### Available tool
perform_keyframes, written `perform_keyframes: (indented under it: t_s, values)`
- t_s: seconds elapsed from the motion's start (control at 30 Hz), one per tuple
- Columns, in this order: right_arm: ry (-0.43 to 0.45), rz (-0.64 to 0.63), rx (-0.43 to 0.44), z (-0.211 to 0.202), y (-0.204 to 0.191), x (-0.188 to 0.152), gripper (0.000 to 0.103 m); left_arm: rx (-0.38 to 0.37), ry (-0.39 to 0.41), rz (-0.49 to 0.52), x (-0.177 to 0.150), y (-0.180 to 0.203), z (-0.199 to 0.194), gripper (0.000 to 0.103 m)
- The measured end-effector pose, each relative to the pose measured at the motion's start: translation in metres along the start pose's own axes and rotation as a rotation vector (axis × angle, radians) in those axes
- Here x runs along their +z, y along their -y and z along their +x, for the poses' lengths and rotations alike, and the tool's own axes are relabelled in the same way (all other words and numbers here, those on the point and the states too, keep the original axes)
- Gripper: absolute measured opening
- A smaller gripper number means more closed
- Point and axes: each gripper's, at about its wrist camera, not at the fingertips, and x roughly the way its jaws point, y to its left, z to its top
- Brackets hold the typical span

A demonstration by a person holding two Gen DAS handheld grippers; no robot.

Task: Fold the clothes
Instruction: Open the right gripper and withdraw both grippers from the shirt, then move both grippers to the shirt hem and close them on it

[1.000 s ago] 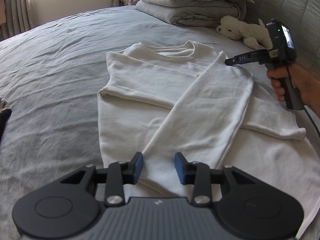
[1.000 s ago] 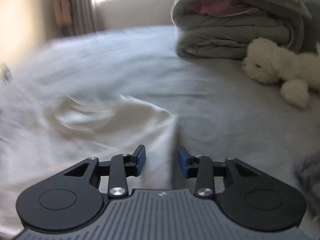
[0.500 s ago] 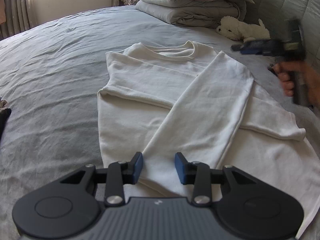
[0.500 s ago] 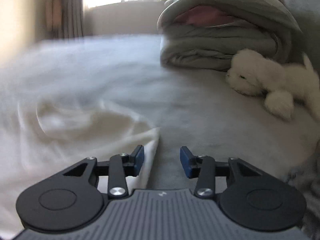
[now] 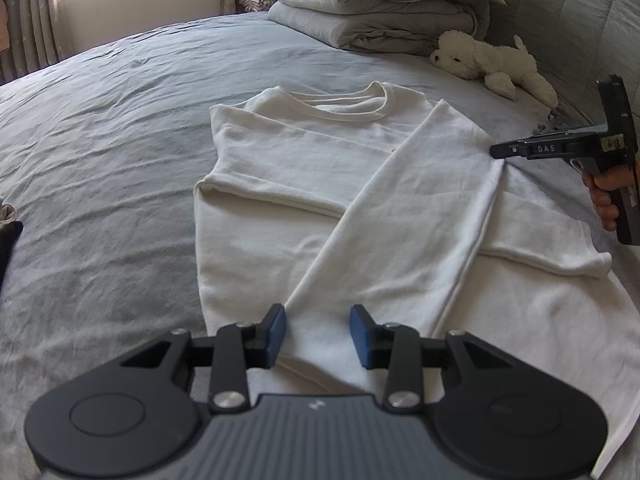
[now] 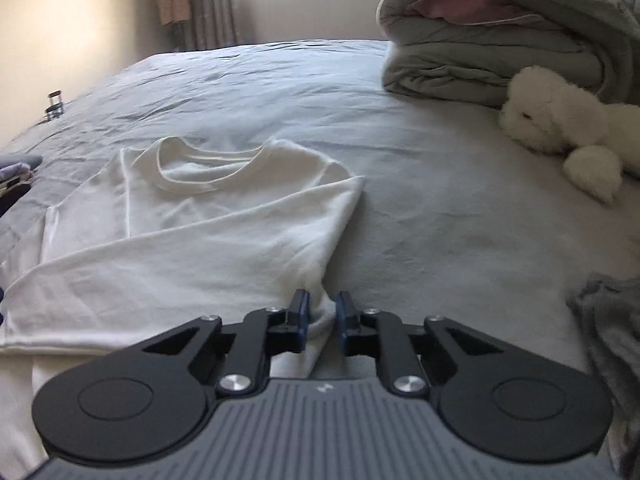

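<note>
Bed sheet (image 5: 120, 128): open from 9 to 12 o'clock of the white sweatshirt (image 5: 320, 184). Obstacles: folded duvets (image 5: 372, 12) at 12 o'clock, plush toy (image 5: 492, 60) at 1 o'clock, grey garment (image 6: 612, 320) near 3 o'clock.

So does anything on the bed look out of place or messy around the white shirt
Nothing looks damaged or spilled. The white long-sleeved shirt lies flat on the grey bedsheet, but its two sleeves cross unevenly. A fluffy white stuffed toy lies beside the folded grey duvets.

Sweatshirt (image 5: 304, 184) on bed (image 5: 100, 128); plush toy (image 5: 488, 60) and bedding (image 5: 372, 12) behind.
</note>
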Motion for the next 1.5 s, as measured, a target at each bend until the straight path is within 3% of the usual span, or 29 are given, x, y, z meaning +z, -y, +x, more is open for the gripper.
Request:
perform_keyframes:
  t_s: [0.03,0.07,0.13,0.2,0.27,0.37,0.47,0.53,0.73,0.93,1.0,1.17,1.5]
  values:
    - [-0.003,0.003,-0.045,-0.003,-0.002,0.000,0.019,-0.001,0.000,0.003,0.000,0.000,0.000,0.037]
    - [-0.007,0.005,-0.090,-0.005,-0.003,0.001,0.039,-0.003,0.000,0.004,0.000,-0.001,0.000,0.037]
    - [-0.014,0.010,-0.179,-0.011,-0.006,0.001,0.060,-0.009,-0.002,0.003,0.001,-0.002,0.000,0.037]
    - [0.025,-0.006,-0.265,-0.026,-0.018,0.002,0.060,-0.016,-0.008,-0.002,0.002,-0.003,0.000,0.037]
    - [0.094,0.000,-0.197,-0.051,-0.041,0.003,0.060,-0.018,-0.013,-0.005,0.002,-0.003,-0.001,0.037]
    - [0.117,-0.028,-0.065,-0.075,-0.085,-0.006,0.060,-0.004,-0.010,0.023,-0.003,0.001,-0.006,0.037]
    - [0.049,-0.082,-0.043,-0.079,-0.123,-0.031,0.060,0.015,-0.004,0.063,-0.010,0.007,-0.013,0.039]
    - [-0.041,-0.096,-0.057,-0.075,-0.137,-0.054,0.060,0.027,0.000,0.088,-0.015,0.010,-0.017,0.039]
    - [-0.041,0.018,-0.160,-0.100,-0.127,-0.086,0.051,0.054,0.012,0.107,-0.037,0.009,-0.033,0.041]
    - [-0.047,0.057,-0.202,-0.129,-0.123,-0.116,0.050,0.048,0.033,0.097,-0.064,0.002,-0.056,0.041]
    - [-0.046,0.056,-0.233,-0.137,-0.125,-0.128,0.050,0.069,0.035,0.090,-0.078,0.002,-0.065,0.046]
    - [-0.029,0.158,-0.239,-0.161,-0.117,-0.151,0.050,0.079,0.051,-0.018,-0.114,-0.008,-0.095,0.046]
    - [-0.030,0.166,-0.266,-0.194,-0.125,-0.184,0.049,0.155,0.119,-0.114,-0.160,-0.002,-0.127,0.043]
